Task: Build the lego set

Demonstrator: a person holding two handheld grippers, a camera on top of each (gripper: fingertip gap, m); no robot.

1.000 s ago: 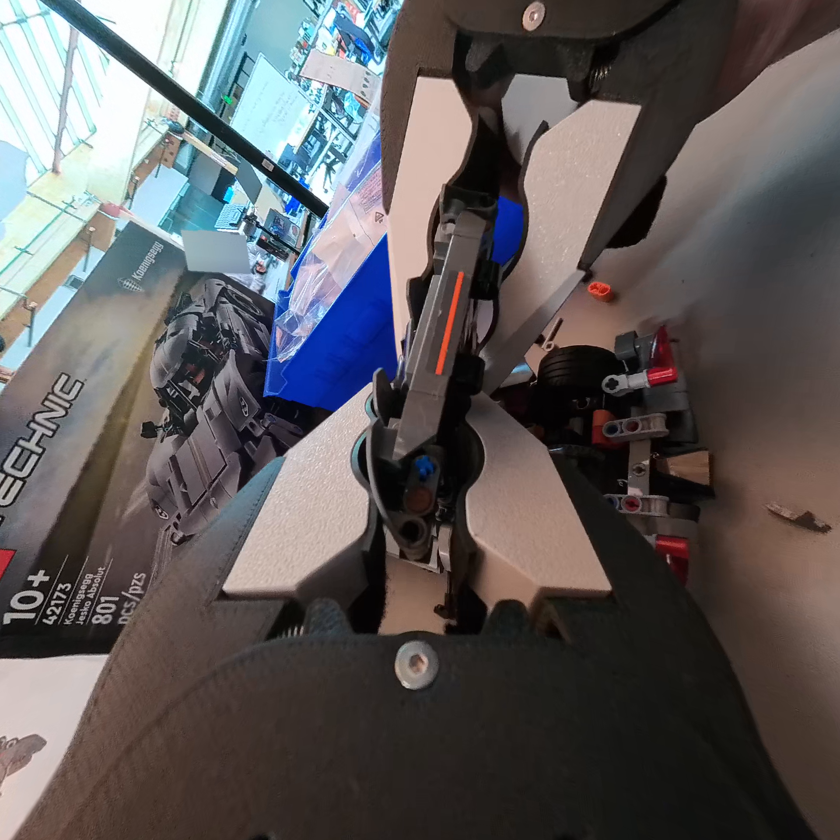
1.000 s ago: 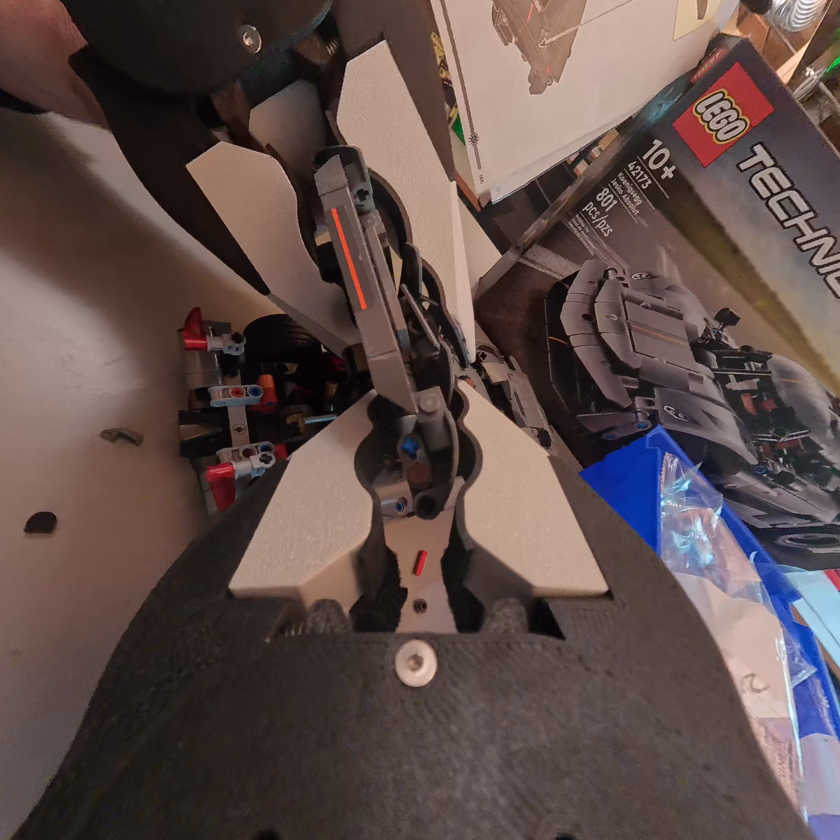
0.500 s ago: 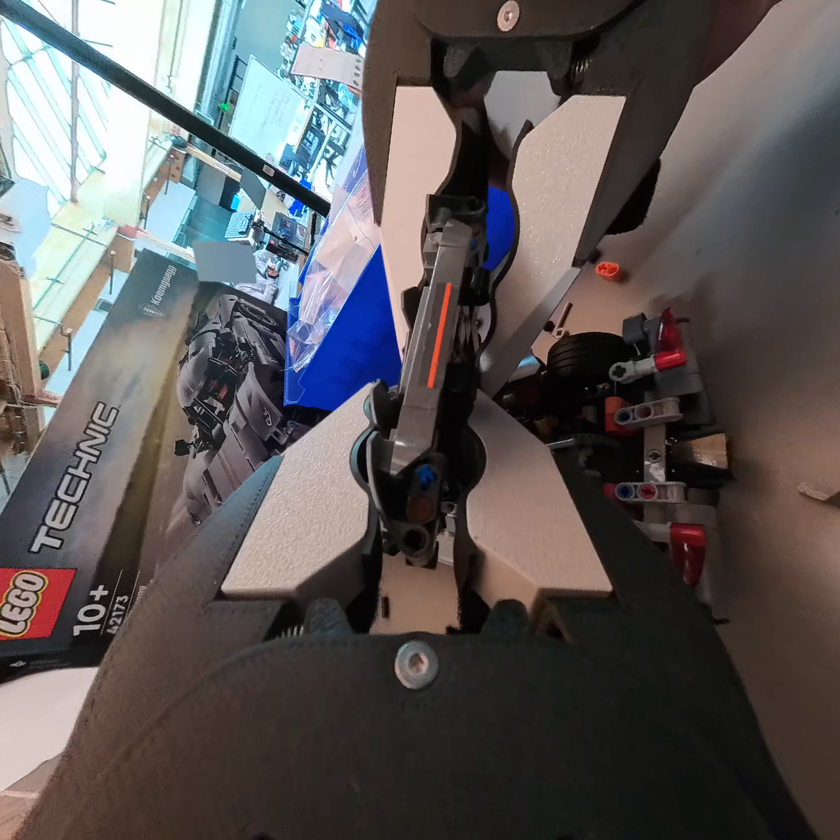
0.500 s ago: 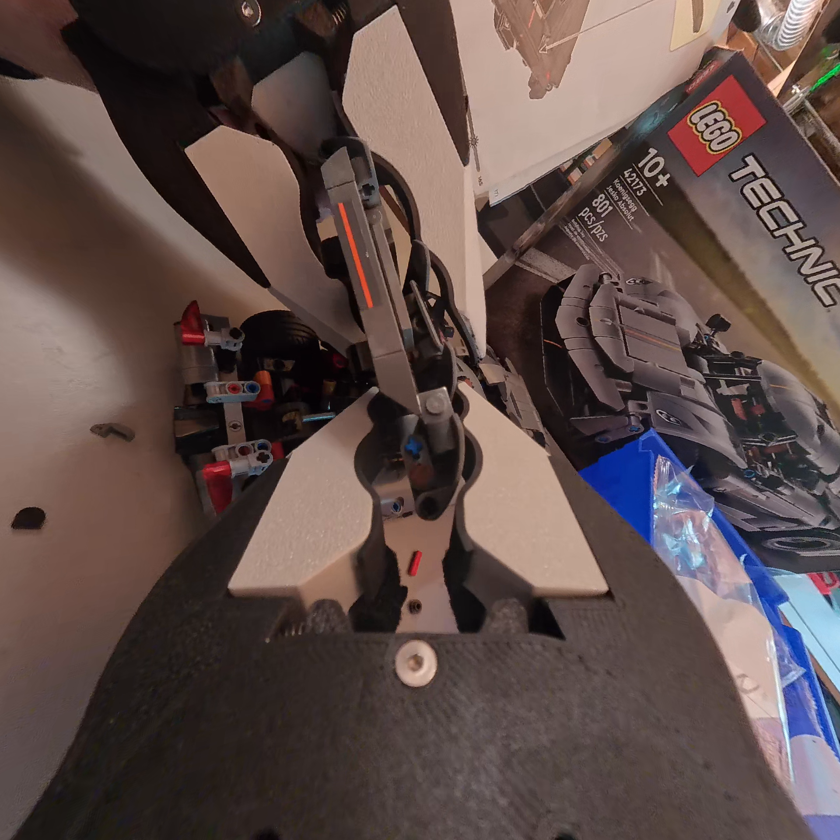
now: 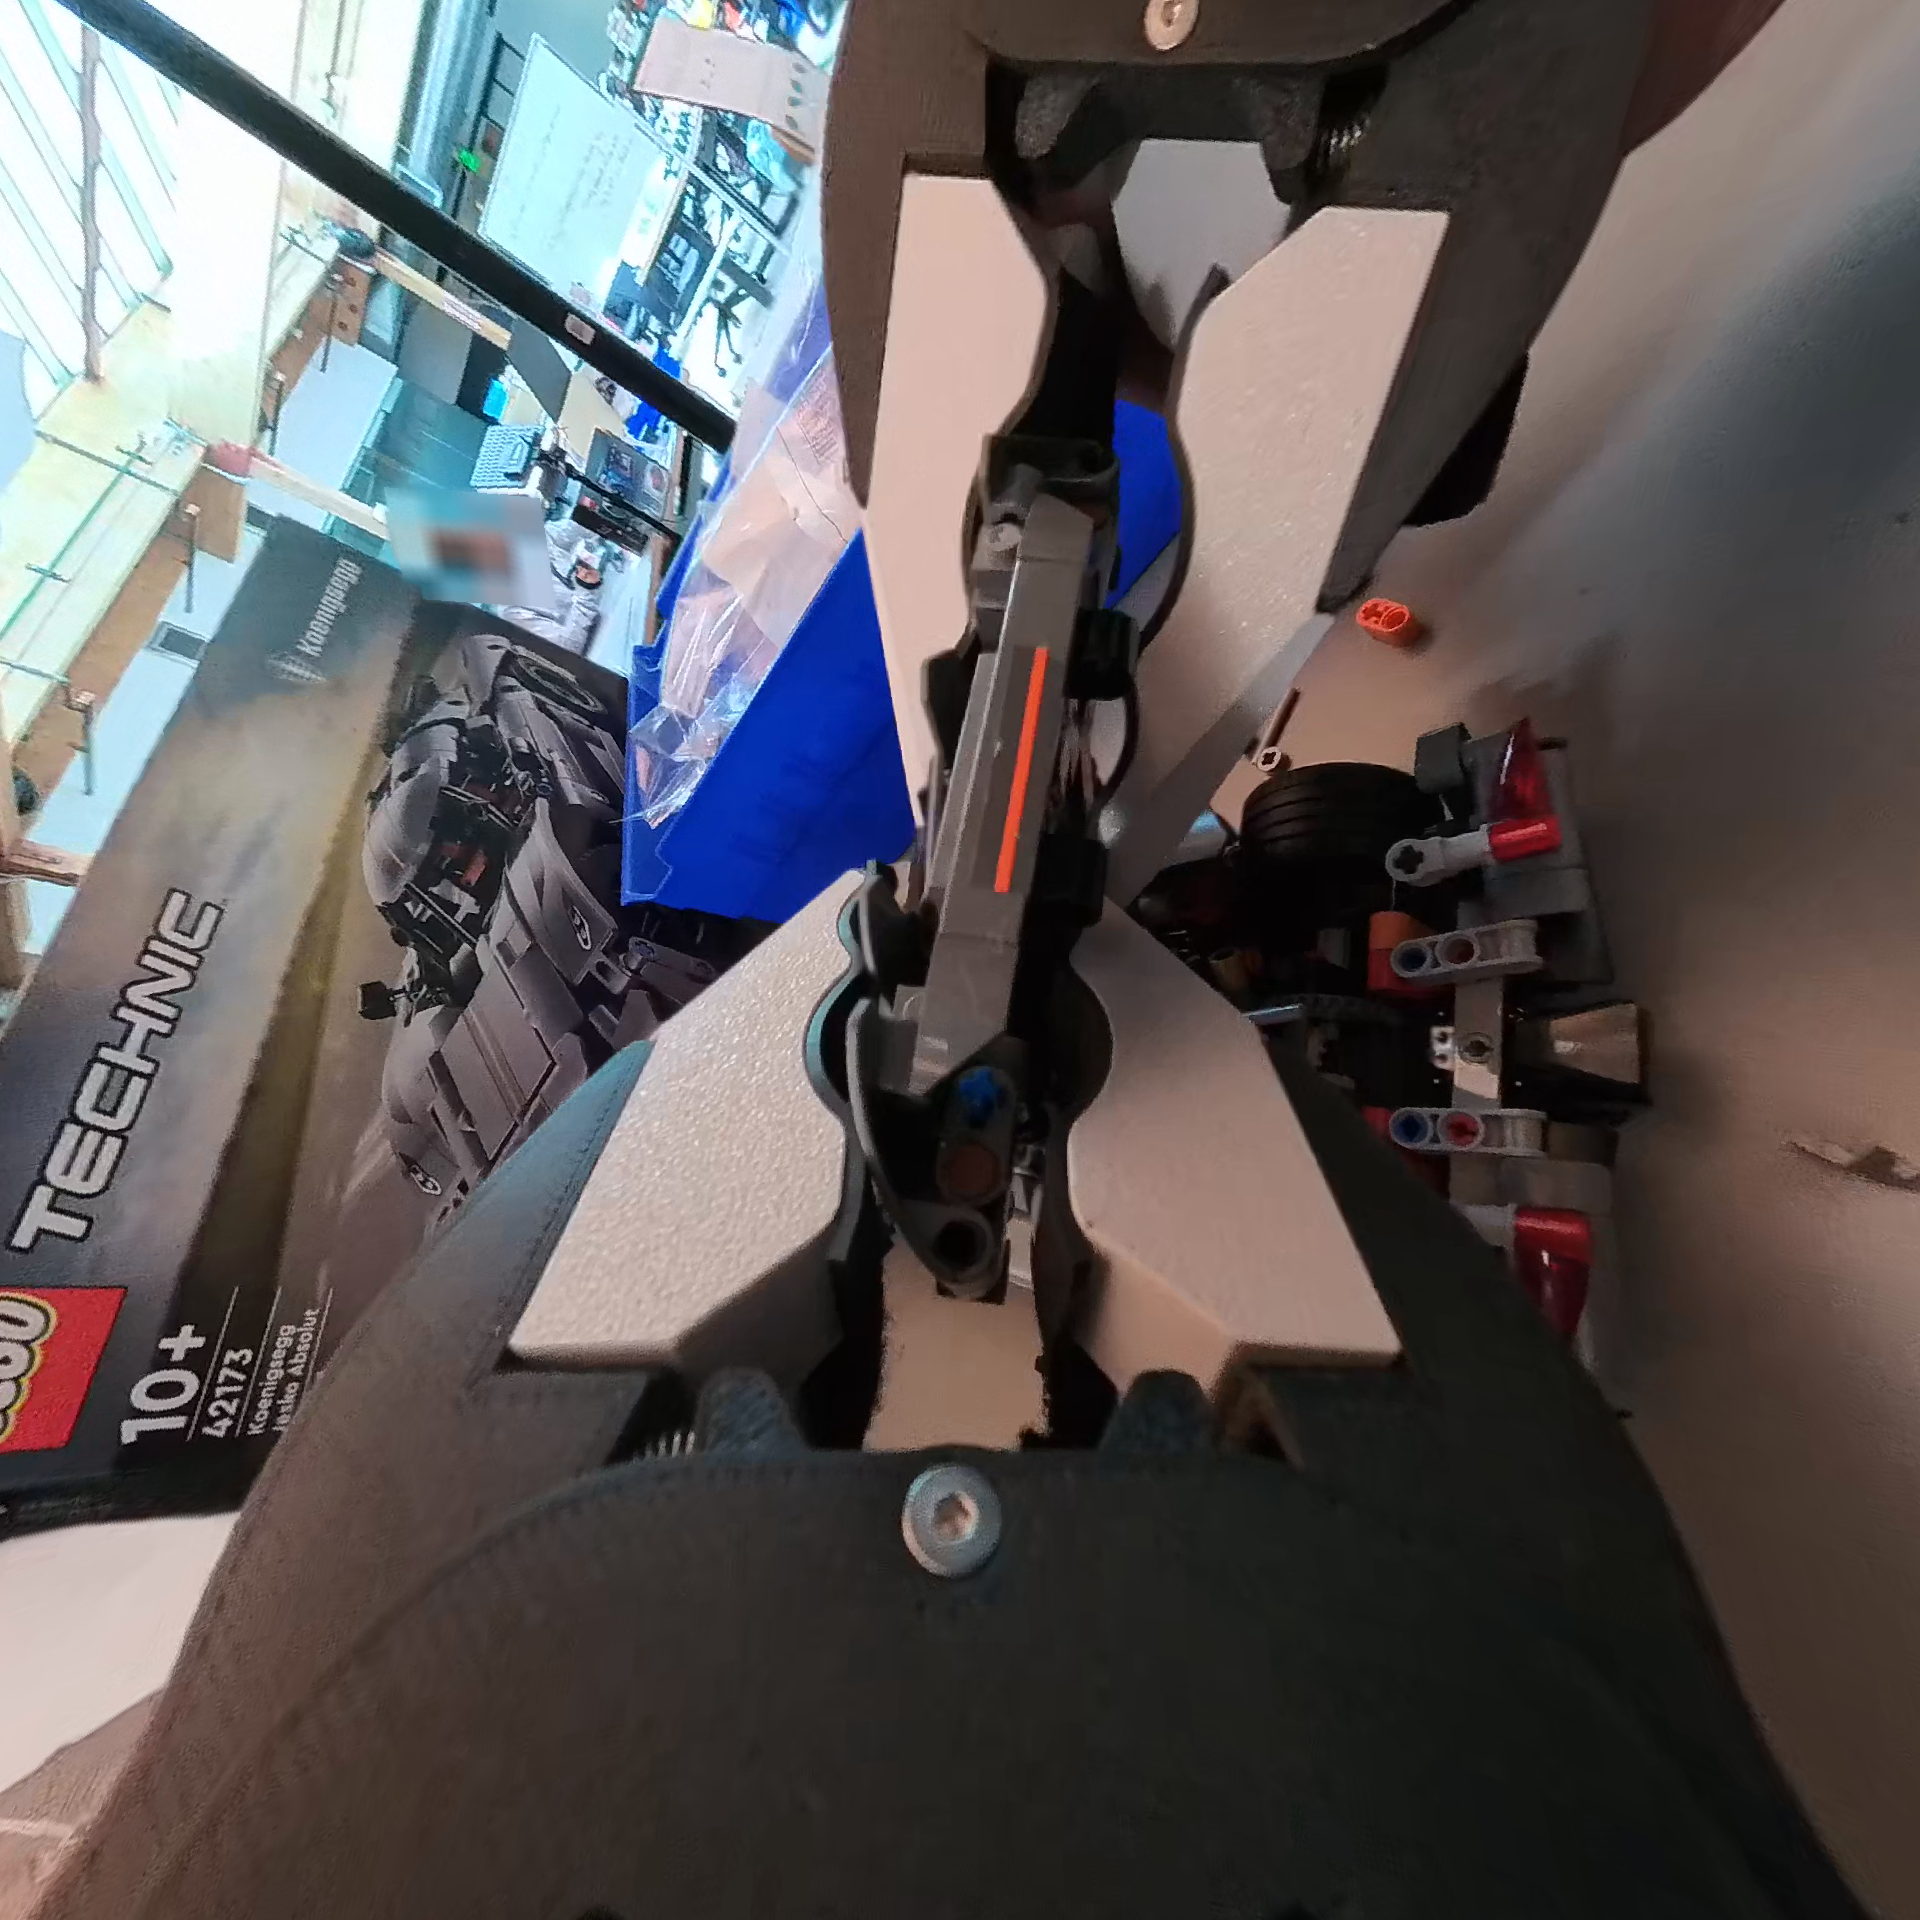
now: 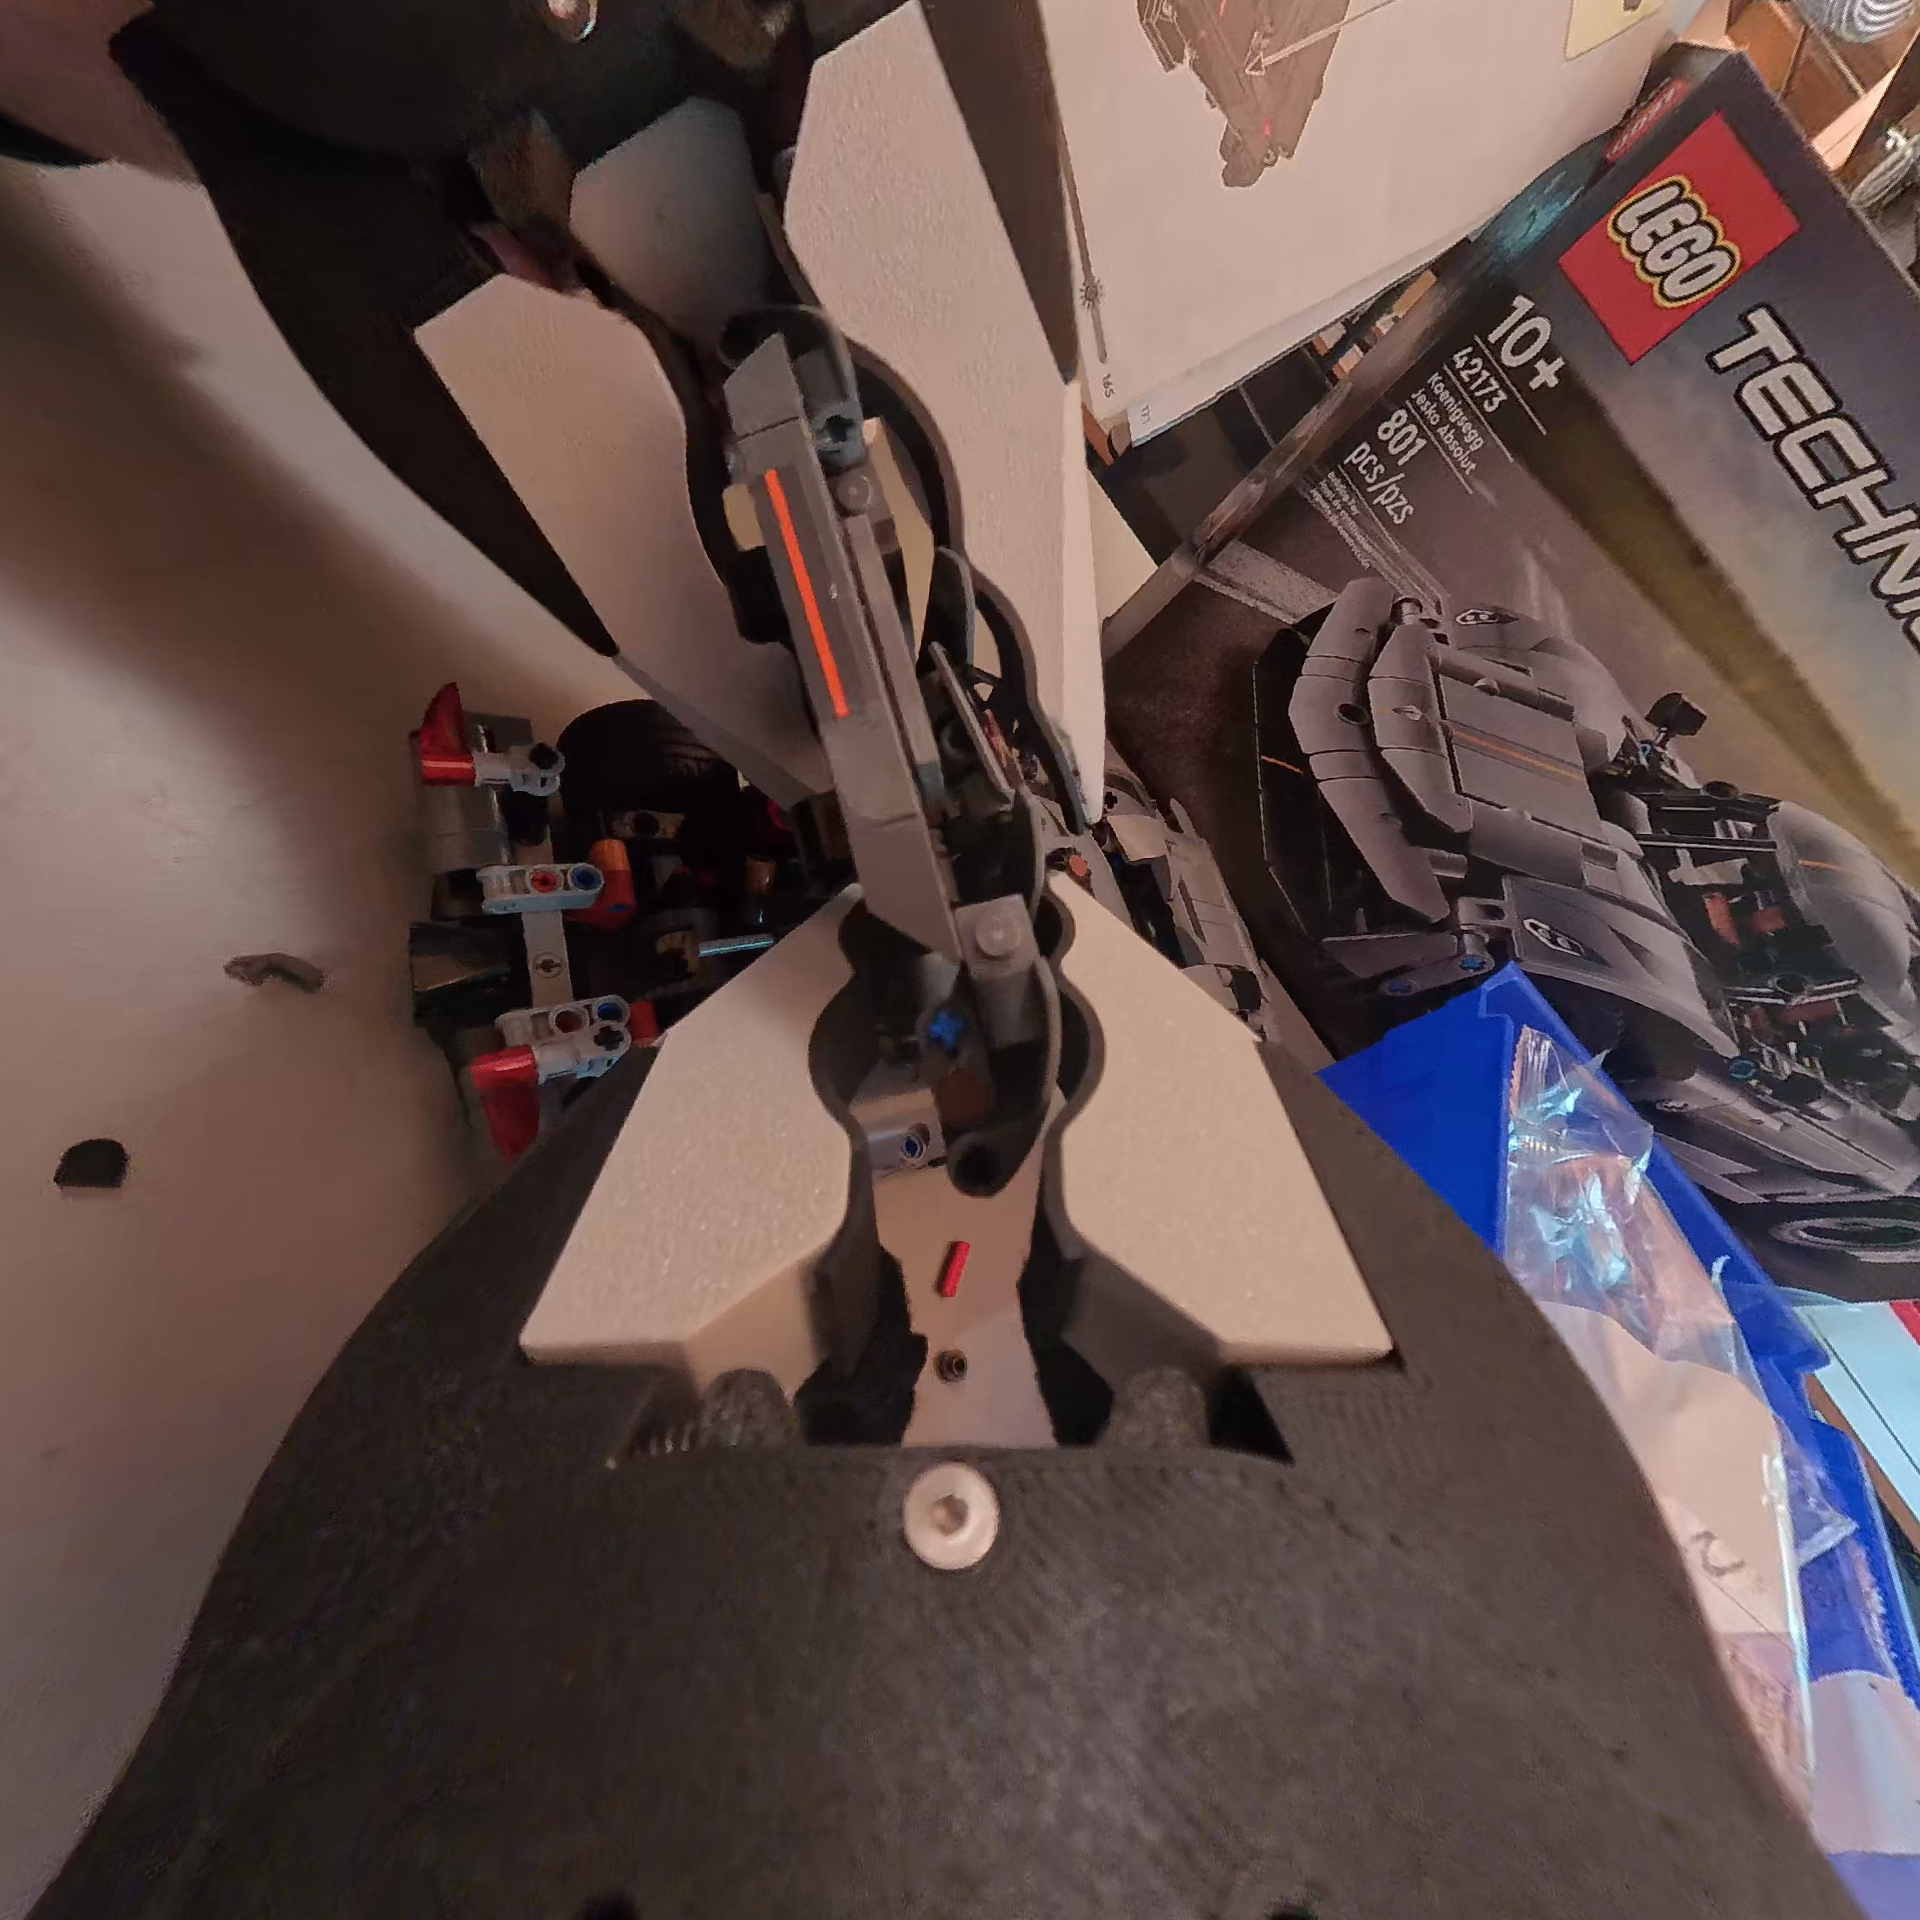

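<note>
Left wrist view: left tongs clamped on the near end of a long grey Lego sub-assembly with an orange stripe. Its far end sits between the fingers of the right tongs, which reach in from the top of frame and grip it. The piece is held in the air above the tabletop. Beneath and to the right, the partly built car chassis lies on the tabletop, a black tyre at its far side. A small orange connector lies loose beyond it. To the left: set box, blue bin with clear plastic bags.

Right wrist view: right tongs closed on one end of the same sub-assembly; left tongs grip the other end. Chassis on the tabletop to the left. A small red pin lies on the tabletop, seen between the fingers. Instruction sheet, set box and blue bin to the right.
</note>
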